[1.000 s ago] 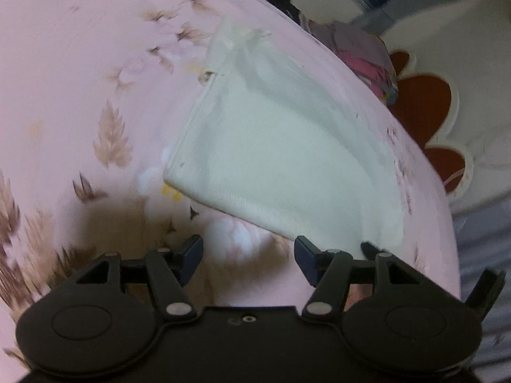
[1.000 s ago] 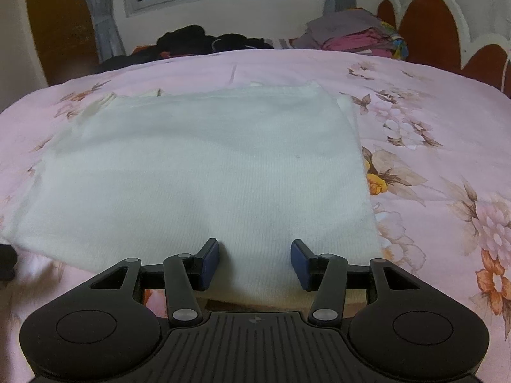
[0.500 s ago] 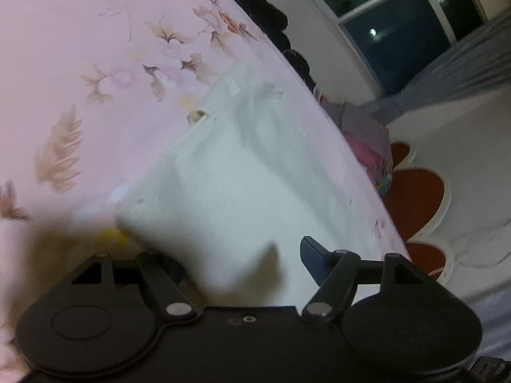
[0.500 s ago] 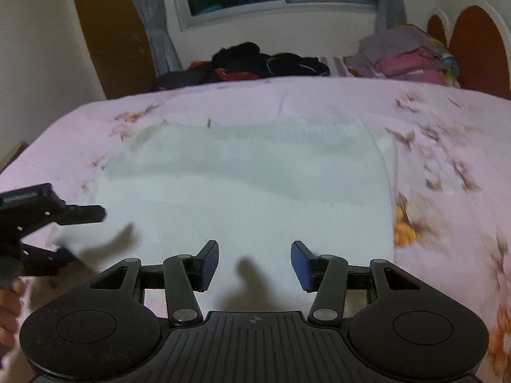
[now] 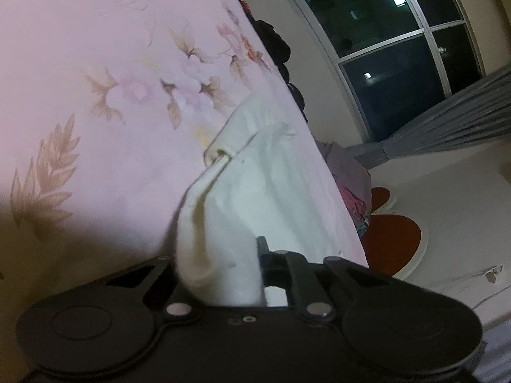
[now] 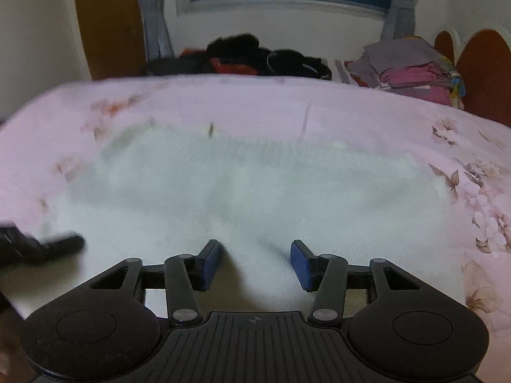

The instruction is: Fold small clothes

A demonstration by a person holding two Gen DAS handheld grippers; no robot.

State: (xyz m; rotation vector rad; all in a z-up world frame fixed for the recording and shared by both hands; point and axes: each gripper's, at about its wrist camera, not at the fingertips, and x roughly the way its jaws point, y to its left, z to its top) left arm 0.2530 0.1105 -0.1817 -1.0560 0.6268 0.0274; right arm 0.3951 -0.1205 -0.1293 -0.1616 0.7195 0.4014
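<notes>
Lifted since earlier, white cloth (image 5: pixel 223 255) hides left claw (image 5: pixel 220 274) pinching it, right claw (image 6: pixel 255 263) spread, blurred.

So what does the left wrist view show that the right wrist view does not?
Only the left wrist view shows the left gripper shut on a lifted corner of the white garment, its rolled hem visible. Only the right wrist view shows the right gripper with fingers apart over the near edge, and the dark clothes heap. Both show the floral pink bedsheet, the window and the folded stack.

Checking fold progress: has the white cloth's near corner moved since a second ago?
Yes. The white cloth corner has lifted off the pink bedsheet, bunched in the left claw.
</notes>
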